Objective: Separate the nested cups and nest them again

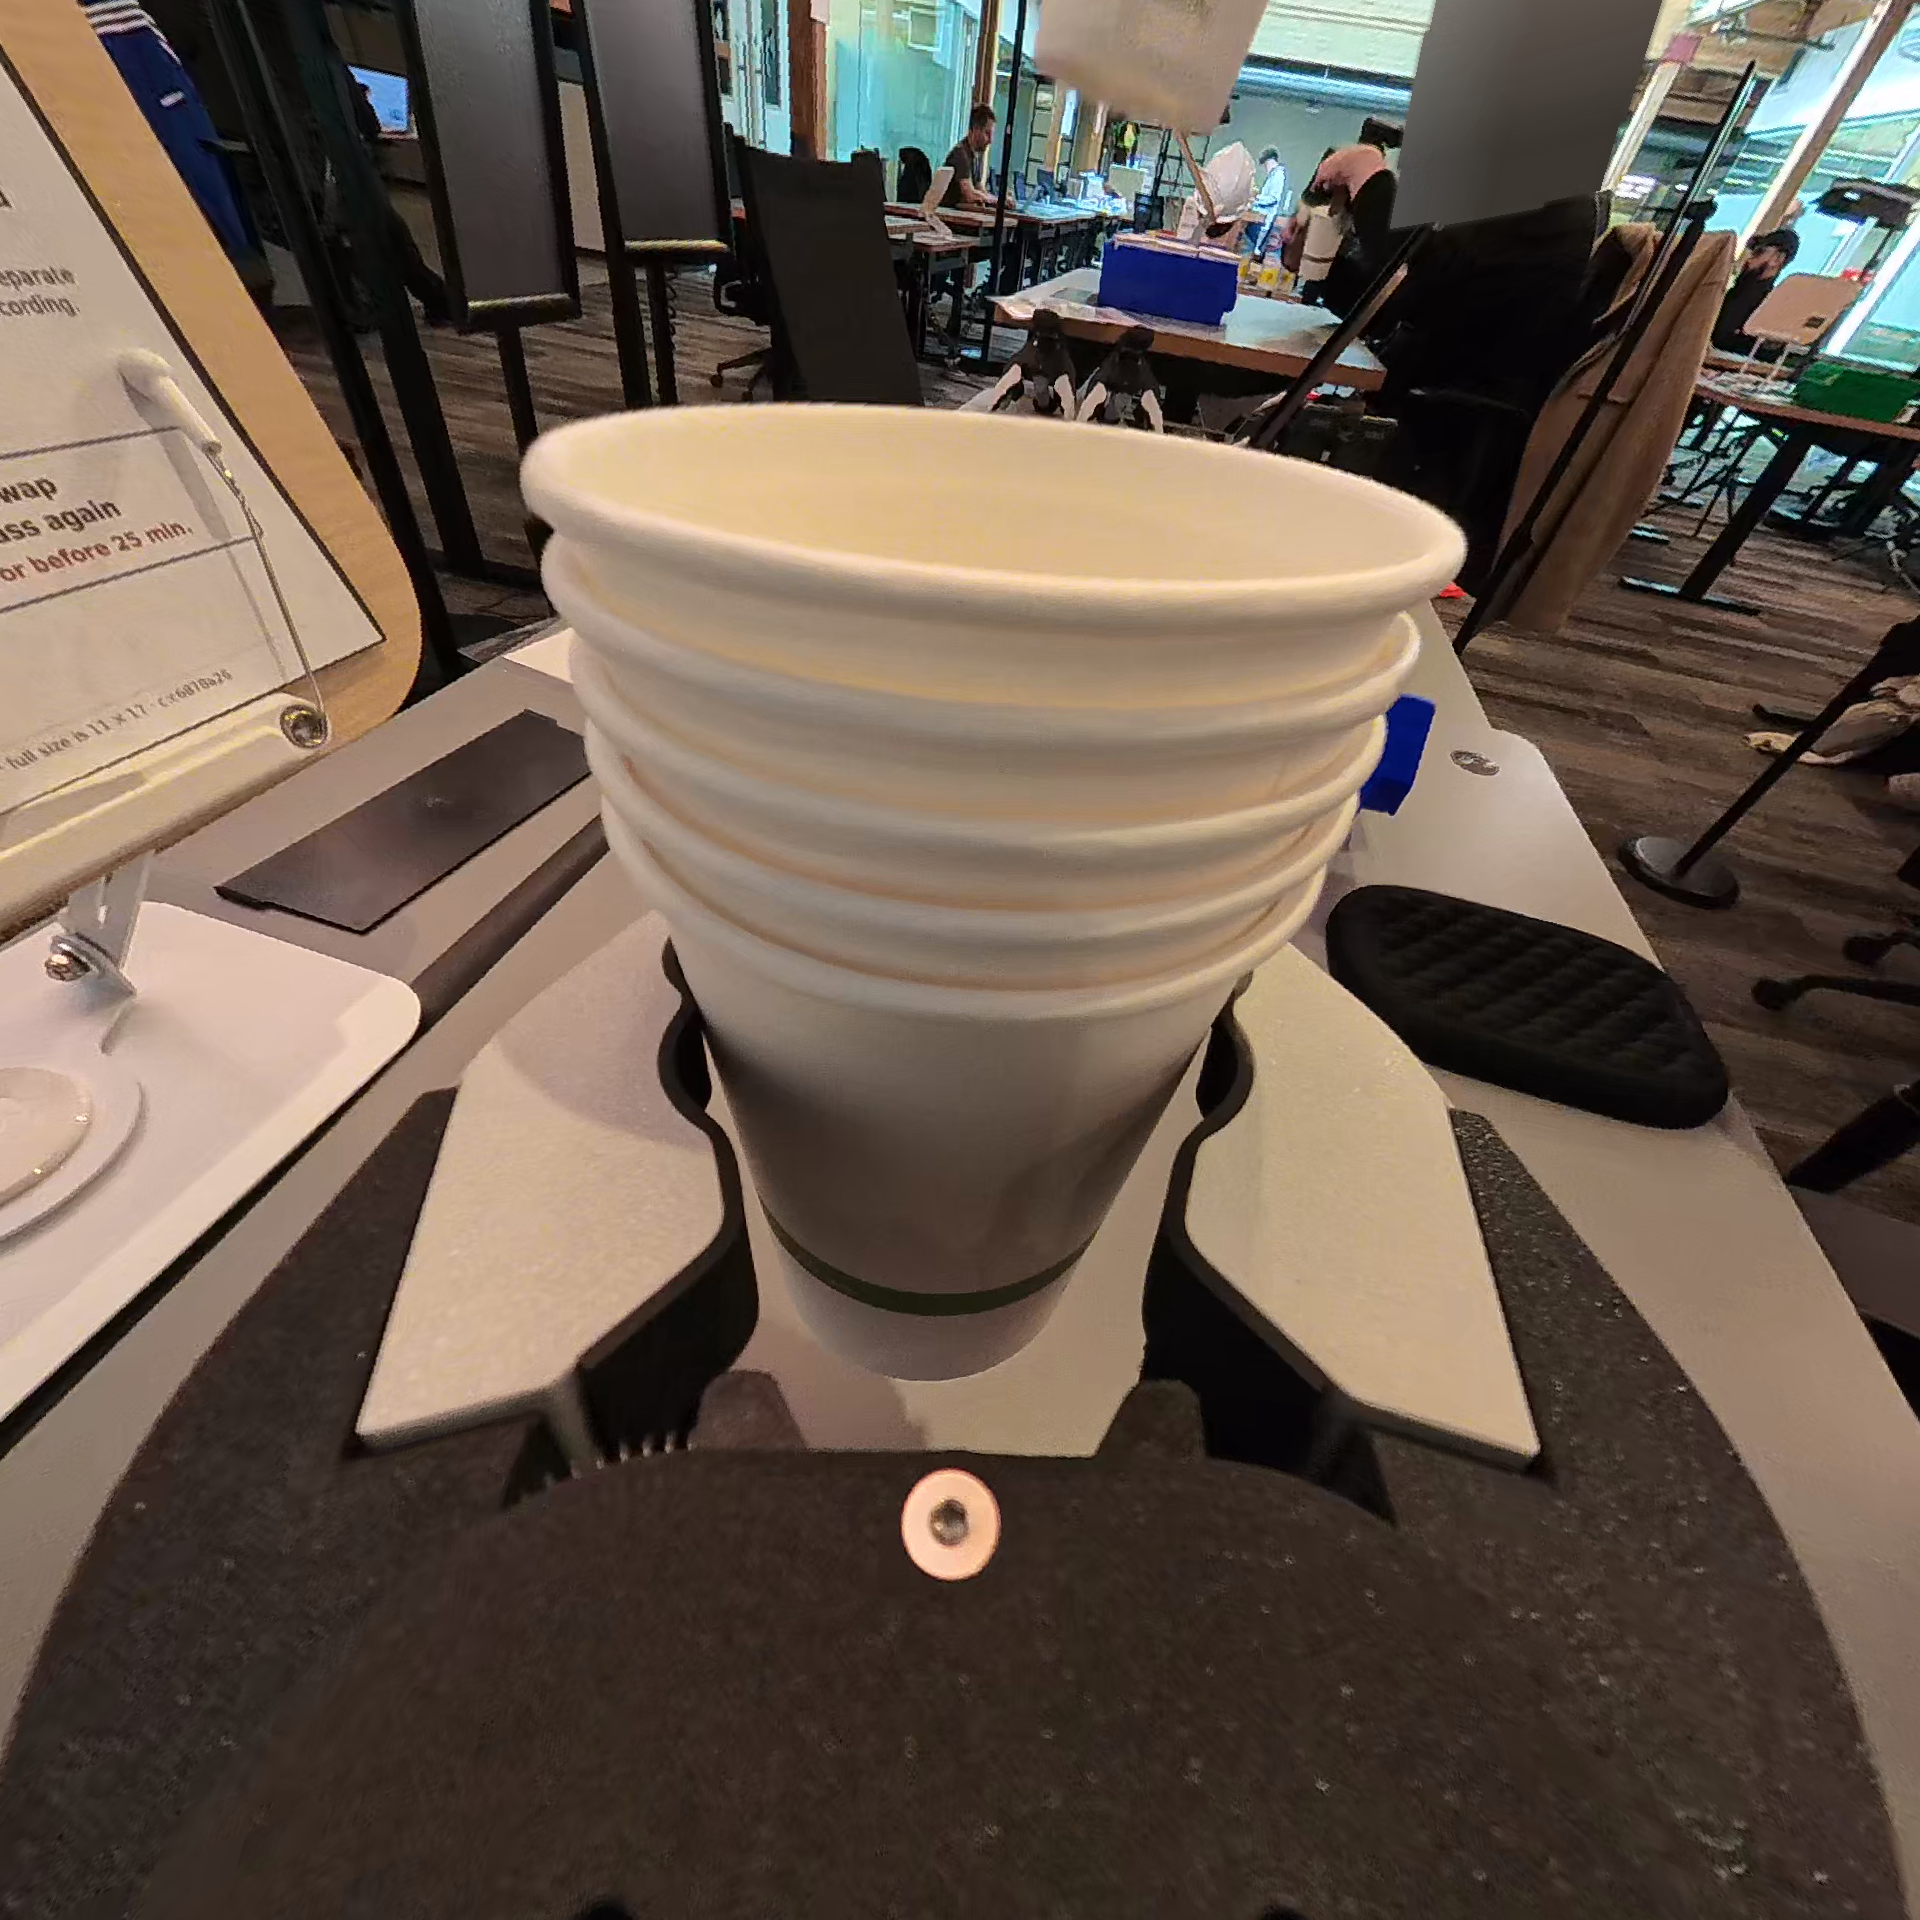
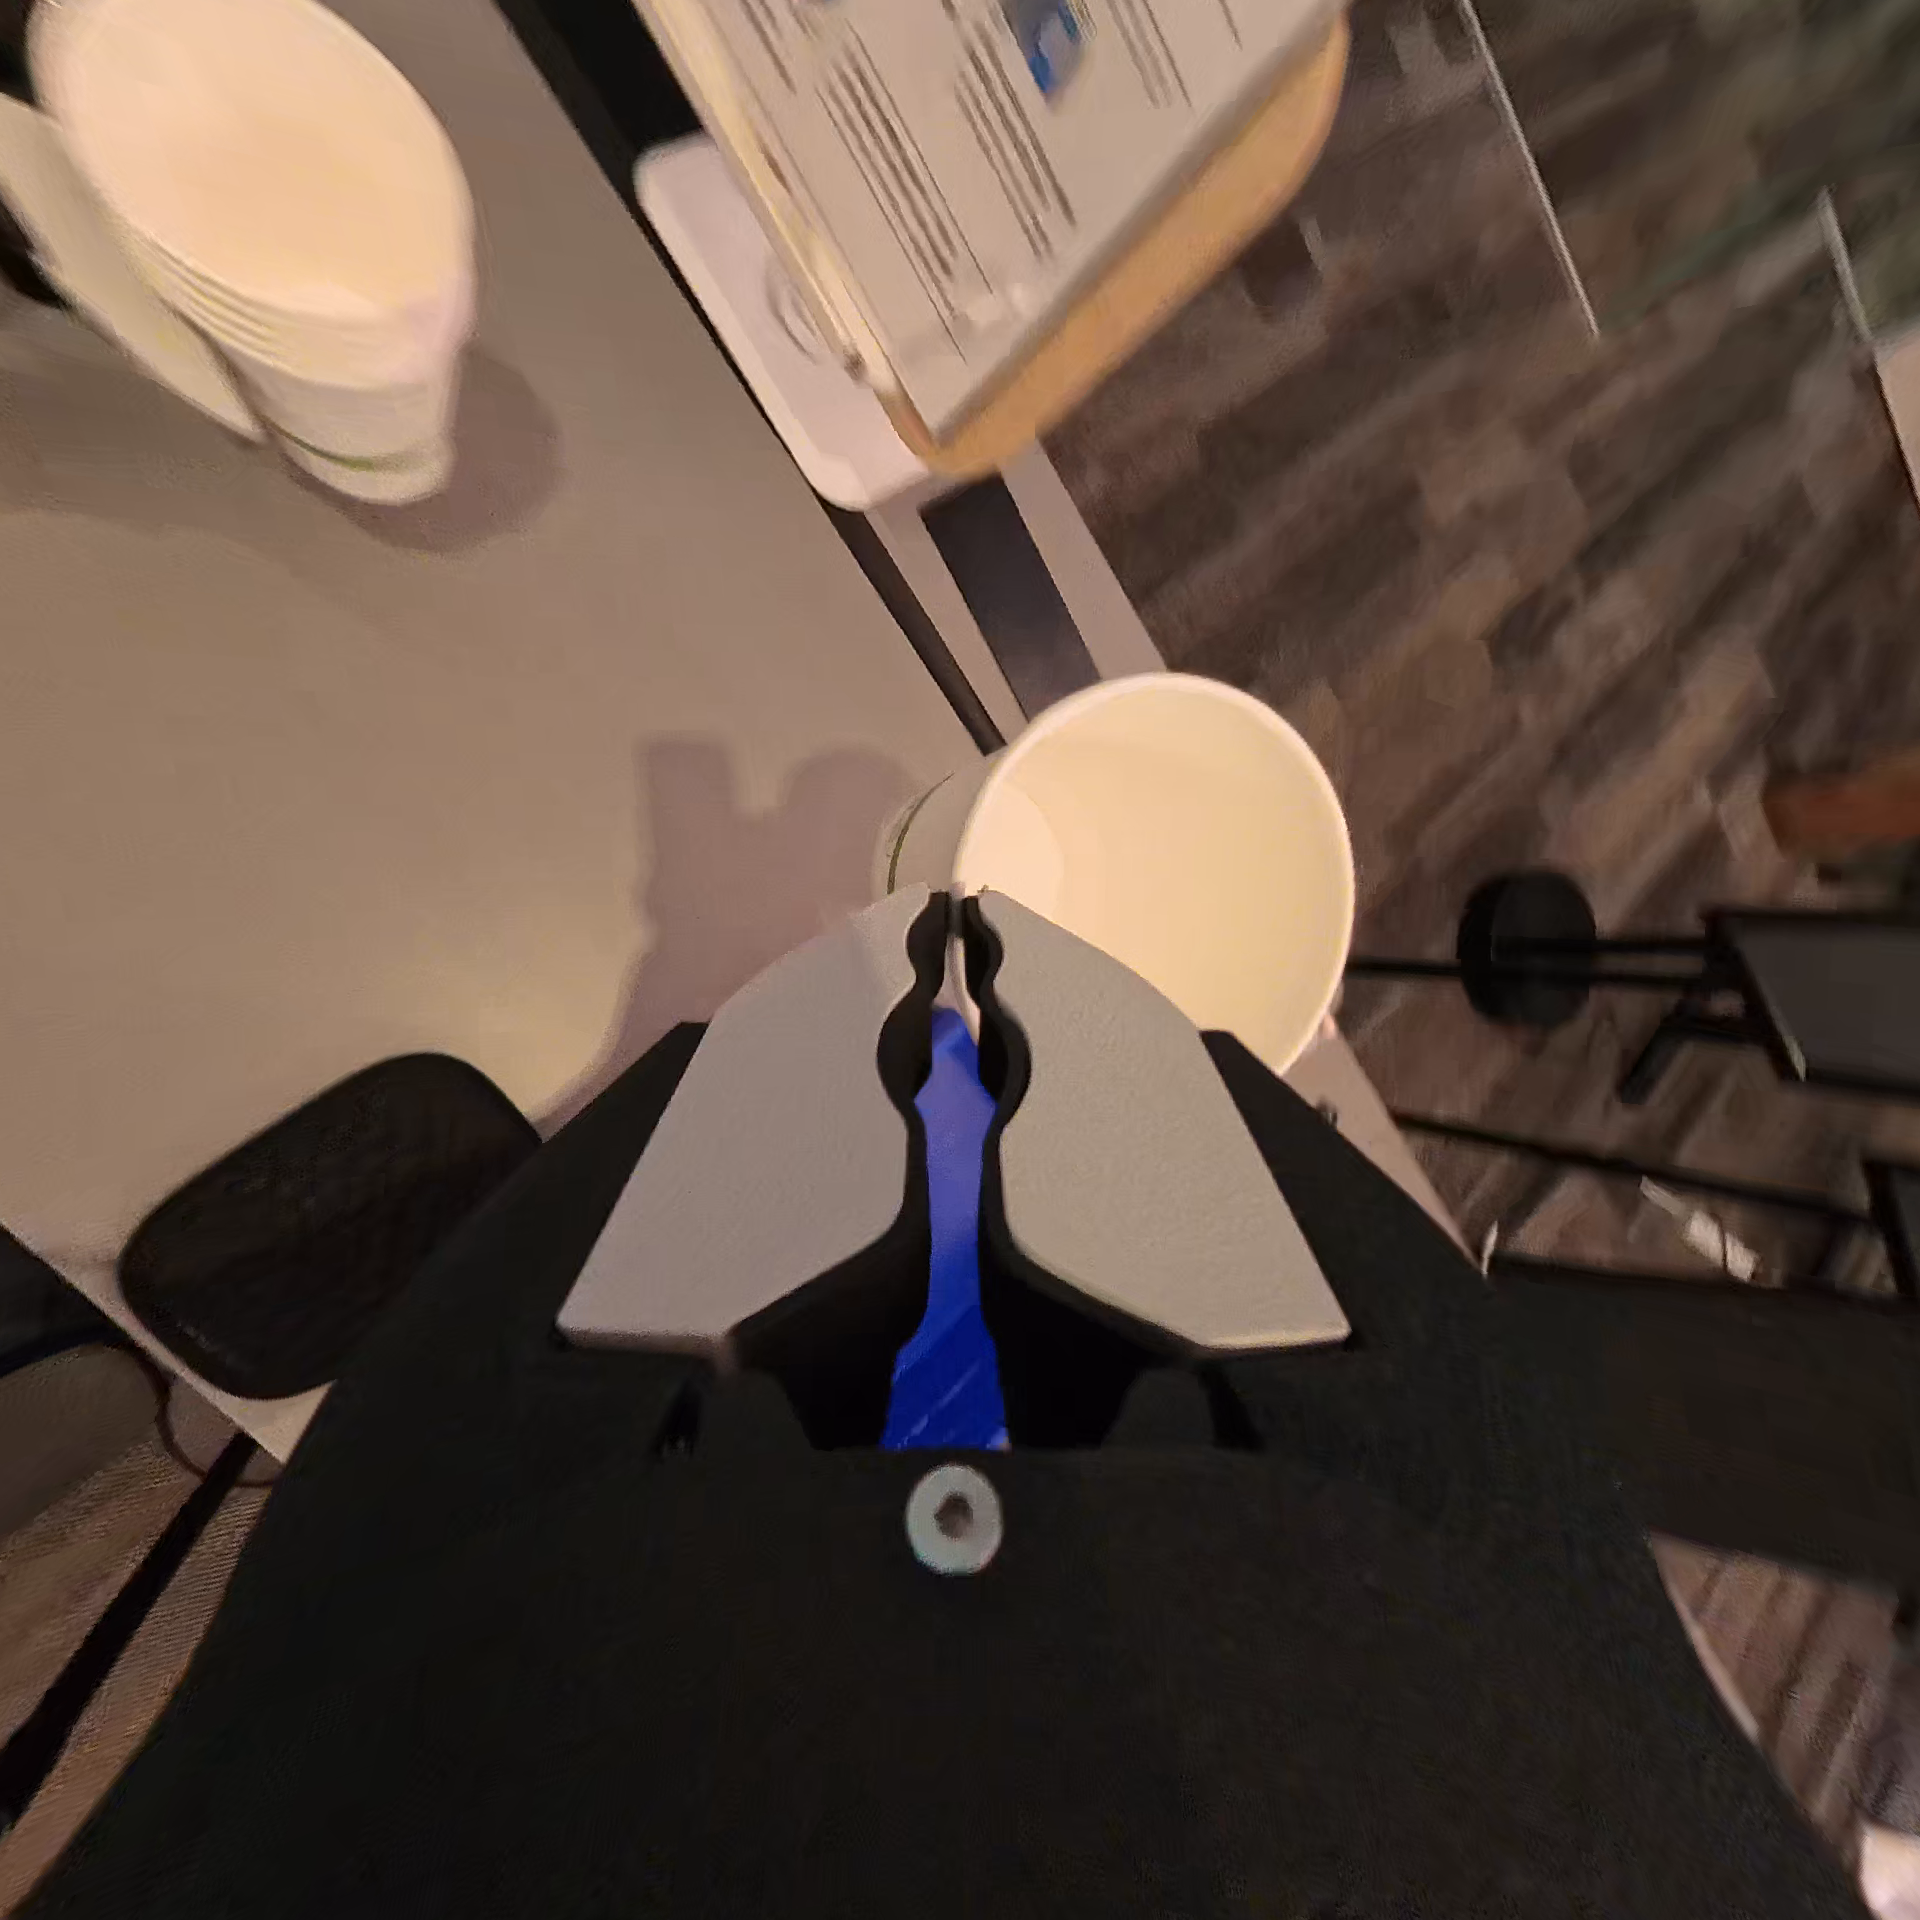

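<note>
L gripper (image 1: 951, 1195) clamps stack (image 1: 966, 831) mid-frame, base on surface (image 1: 1538, 1195). R gripper (image 2: 957, 906) pinches cup (image 2: 1153, 873) rim, center-right, past surface edge. Thin rim grip could slip w/ motion; cup drops to floor.

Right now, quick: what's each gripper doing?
Left gripper: closed around the stack of nested cups, holding its bottom cup.
Right gripper: shut on the rim of a single cup.
</note>
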Motion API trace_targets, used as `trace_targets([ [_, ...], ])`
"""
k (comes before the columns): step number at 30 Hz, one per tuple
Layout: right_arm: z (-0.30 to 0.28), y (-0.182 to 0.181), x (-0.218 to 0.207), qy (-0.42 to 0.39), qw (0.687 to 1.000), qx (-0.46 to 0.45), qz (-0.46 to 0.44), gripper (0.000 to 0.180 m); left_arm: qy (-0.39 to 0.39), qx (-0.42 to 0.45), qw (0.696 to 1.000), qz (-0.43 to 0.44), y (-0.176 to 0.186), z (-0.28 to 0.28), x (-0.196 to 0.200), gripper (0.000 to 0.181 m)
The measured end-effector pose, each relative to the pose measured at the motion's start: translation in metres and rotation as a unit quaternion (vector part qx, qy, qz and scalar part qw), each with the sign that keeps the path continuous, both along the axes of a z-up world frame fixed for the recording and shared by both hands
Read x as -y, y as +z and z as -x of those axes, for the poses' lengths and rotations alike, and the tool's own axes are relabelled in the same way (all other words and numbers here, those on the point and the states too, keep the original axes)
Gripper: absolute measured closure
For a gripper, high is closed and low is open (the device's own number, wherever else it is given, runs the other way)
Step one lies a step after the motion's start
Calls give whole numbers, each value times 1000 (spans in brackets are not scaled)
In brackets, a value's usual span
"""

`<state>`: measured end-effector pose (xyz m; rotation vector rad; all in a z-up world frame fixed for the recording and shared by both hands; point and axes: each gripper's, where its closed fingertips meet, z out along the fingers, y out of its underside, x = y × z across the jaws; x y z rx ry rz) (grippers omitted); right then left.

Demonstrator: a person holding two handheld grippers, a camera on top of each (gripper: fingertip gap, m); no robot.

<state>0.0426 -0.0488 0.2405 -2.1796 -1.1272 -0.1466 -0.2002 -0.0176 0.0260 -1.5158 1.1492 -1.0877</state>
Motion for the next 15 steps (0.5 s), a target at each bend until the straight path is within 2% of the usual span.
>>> trace_targets([
  [9,-154,-103,-6,-193,981,-14,34,177,4,6,1000,-11,8,2,2,87],
  [15,-200,-176,-2,-241,967,-52,58,177,13,4,1000,-3,5,7,-4,87],
])
